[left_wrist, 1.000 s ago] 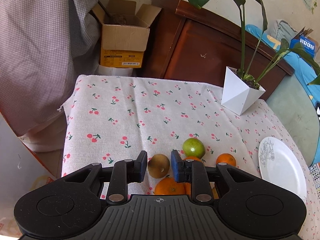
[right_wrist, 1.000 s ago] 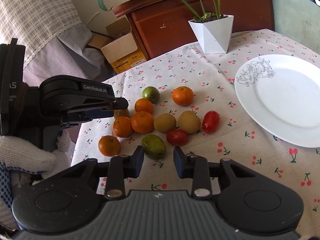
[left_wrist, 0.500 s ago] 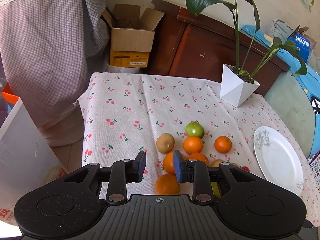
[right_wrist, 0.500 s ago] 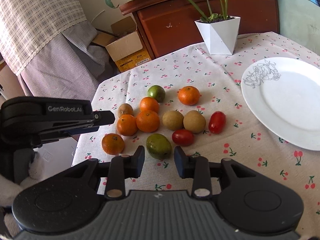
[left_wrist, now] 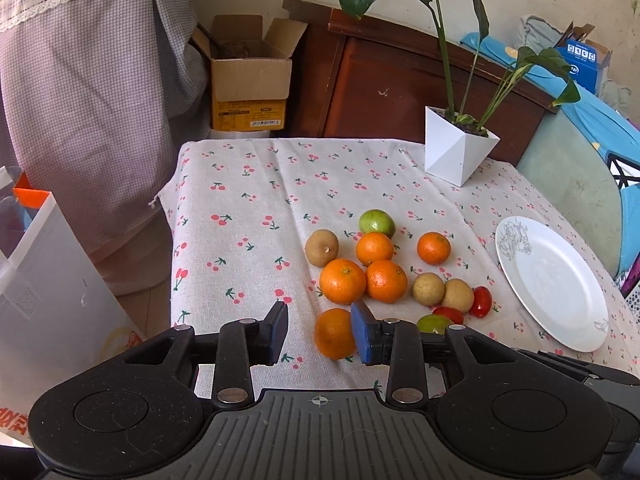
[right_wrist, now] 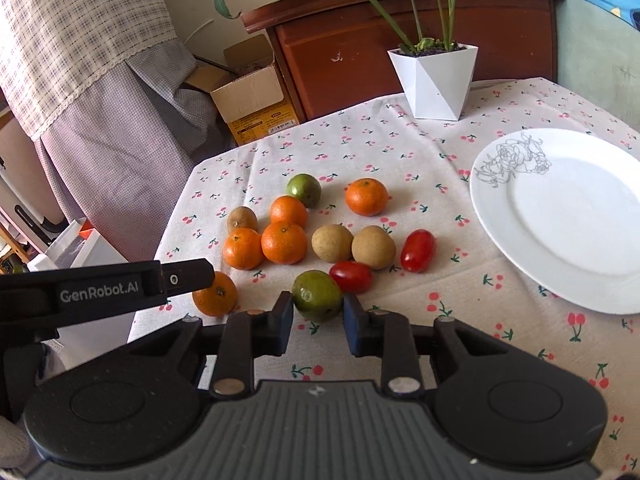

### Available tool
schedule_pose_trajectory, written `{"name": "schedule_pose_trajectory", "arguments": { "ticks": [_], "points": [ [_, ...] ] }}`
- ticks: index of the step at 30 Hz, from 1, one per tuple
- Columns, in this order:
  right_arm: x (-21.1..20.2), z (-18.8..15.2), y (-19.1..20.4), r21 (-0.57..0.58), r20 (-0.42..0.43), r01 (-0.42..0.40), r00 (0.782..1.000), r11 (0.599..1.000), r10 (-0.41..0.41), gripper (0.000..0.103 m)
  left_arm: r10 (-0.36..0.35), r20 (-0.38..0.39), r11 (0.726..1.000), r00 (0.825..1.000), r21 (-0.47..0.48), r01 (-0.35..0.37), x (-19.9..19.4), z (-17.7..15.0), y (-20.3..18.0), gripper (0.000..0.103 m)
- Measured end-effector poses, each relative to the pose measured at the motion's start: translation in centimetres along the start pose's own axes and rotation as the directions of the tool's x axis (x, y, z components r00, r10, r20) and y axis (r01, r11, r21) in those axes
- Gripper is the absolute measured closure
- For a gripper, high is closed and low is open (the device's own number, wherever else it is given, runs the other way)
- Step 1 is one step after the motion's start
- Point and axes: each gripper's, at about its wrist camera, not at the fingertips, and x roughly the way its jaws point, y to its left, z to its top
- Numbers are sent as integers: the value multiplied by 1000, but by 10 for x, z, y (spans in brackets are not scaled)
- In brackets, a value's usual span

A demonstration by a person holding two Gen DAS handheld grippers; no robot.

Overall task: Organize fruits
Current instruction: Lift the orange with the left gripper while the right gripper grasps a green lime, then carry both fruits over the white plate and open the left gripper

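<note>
**Fruit cluster on cherry-print cloth; both grippers spread, nothing held**

Surface: table covered with cream cherry-print tablecloth [left_wrist: 280,200], creased, hanging over the edge at frame left. Loose fruit grouped at centre of the left wrist view: five mandarins, the nearest one [left_wrist: 334,334] low in frame, just beside the inner face of the right-hand finger; contact cannot be told. Others in a tight bunch above it, one mandarin [left_wrist: 433,247] set apart toward the right. Brown kiwi [left_wrist: 322,247] at the bunch's left edge; green fruit [left_wrist: 376,221] at its top. Two tan round fruits [right_wrist: 333,243] side by side, touching. Two cherry tomatoes [right_wrist: 417,250] right of and below them. White plate [right_wrist: 568,216] with grey floral line drawing at frame right, bare, well apart from the fruit.

Left gripper [left_wrist: 319,330]: fingers spread, gripping nothing. Right gripper [right_wrist: 317,322]: spread, low over the cloth, second green fruit [right_wrist: 317,295] between the fingertips, slightly beyond them; not pinched.

Room: white faceted planter [left_wrist: 456,152] with long-leaved plant at the table's far right corner. Dark wooden headboard [left_wrist: 400,84] behind. Open cardboard box [left_wrist: 250,80] at upper centre-left. Checked fabric with lace trim [left_wrist: 88,80] at upper left.
</note>
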Motion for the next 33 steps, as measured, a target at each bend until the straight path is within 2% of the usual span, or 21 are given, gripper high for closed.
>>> {"name": "schedule_pose_trajectory", "arguments": {
  "ticks": [14, 21, 25, 33],
  "points": [
    [1, -1, -7, 52, -12, -5, 1000, 999, 6, 73, -3, -21, 997, 1000, 82, 5, 13, -11, -14, 66],
    [3, -1, -7, 45, -8, 0, 1000, 999, 0, 75, -2, -27, 996, 1000, 94, 5, 17, -14, -15, 70],
    [2, -1, -7, 42, -10, 2, 1000, 999, -1, 75, -15, -26, 993, 1000, 114, 18, 17, -15, -19, 78],
    [-12, 5, -11, 47, 15, 2, 1000, 999, -2, 75, -31, 7, 994, 999, 104, 31, 11, -11, -25, 78]
  ]
}}
